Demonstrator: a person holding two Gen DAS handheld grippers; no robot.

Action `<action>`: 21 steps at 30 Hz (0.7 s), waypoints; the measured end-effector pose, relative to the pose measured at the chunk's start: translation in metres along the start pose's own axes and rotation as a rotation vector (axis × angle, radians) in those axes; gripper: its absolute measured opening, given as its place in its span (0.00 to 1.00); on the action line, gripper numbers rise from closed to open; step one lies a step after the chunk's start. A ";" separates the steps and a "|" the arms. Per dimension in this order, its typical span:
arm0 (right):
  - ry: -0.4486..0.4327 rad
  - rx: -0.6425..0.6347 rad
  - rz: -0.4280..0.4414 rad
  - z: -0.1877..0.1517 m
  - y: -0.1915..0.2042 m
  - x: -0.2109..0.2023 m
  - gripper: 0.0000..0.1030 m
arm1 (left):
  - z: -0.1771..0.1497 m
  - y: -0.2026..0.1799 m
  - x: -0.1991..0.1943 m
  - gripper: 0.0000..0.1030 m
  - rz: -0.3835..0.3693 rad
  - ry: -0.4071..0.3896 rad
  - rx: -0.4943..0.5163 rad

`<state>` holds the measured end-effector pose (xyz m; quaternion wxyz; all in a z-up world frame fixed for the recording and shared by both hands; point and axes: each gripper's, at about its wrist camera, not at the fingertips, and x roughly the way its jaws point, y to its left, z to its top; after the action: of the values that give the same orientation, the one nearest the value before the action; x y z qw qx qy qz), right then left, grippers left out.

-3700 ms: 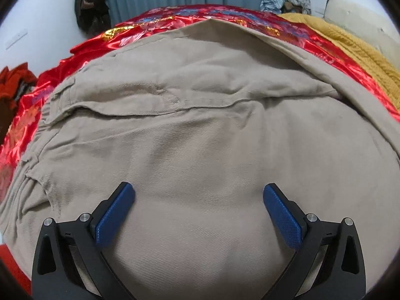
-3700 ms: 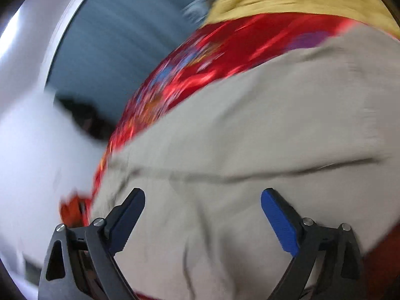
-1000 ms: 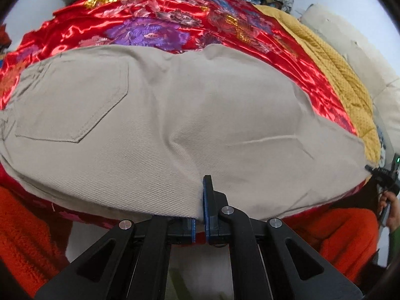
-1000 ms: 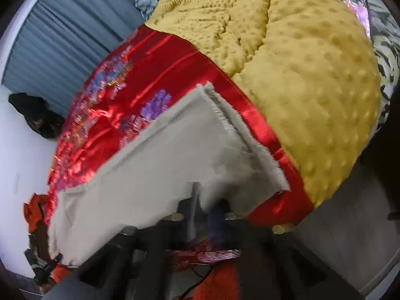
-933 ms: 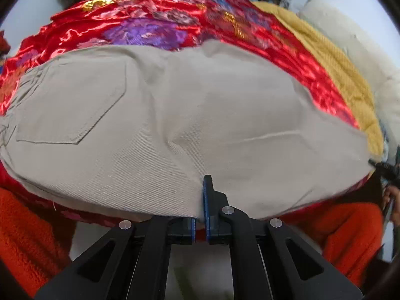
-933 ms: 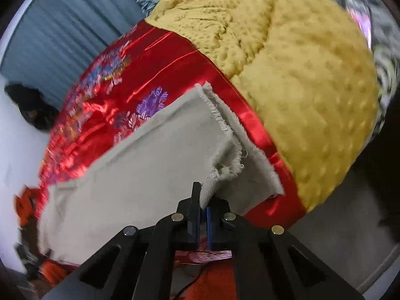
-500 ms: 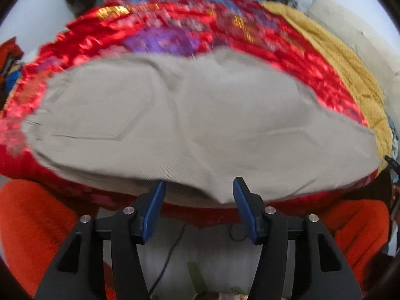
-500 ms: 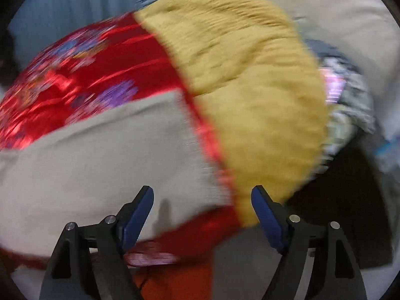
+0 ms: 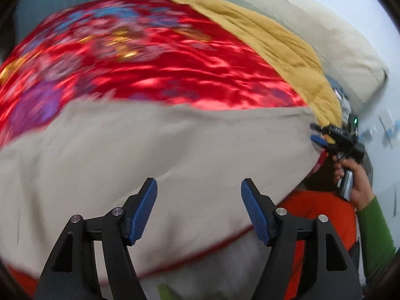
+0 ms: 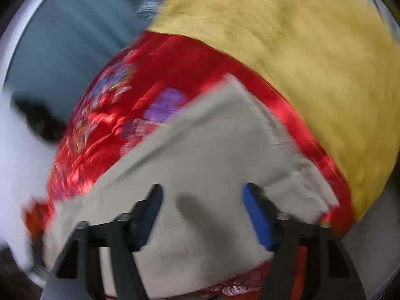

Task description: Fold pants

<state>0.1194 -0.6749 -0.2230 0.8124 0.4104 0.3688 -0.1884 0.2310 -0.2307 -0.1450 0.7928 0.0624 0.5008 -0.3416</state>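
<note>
Bed draped in red cover (image 9: 175, 70); pants (image 9: 150, 155) laid lengthwise along near edge. Left claw (image 9: 198, 207) held wide, jaws just opened, at mid-length. Right claw (image 10: 202, 215) half-wide, jaws just narrowed, empty, nearer frayed hem (image 10: 282, 135).

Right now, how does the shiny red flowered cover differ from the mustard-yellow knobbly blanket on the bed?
The shiny red flowered cover is glossy and patterned with flowers; the mustard-yellow knobbly blanket is matt and plain. The beige pants lie on the red cover, while none of them lies on the yellow blanket. Both are spread on the bed, side by side.
</note>
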 end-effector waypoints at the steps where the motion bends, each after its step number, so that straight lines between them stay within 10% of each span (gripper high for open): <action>1: -0.030 0.030 0.017 0.002 -0.009 -0.006 0.57 | 0.011 -0.011 0.012 0.70 0.004 -0.001 0.028; 9: -0.053 0.081 0.043 -0.001 -0.028 -0.011 0.57 | 0.059 -0.090 0.125 0.70 0.183 0.068 0.285; 21: -0.066 0.067 0.064 -0.011 -0.016 -0.011 0.57 | -0.051 -0.098 0.096 0.72 0.209 0.051 0.311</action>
<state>0.0971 -0.6753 -0.2275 0.8155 0.4428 0.3219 -0.1878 0.1593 -0.3287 -0.2265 0.7920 0.2443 0.4526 -0.3289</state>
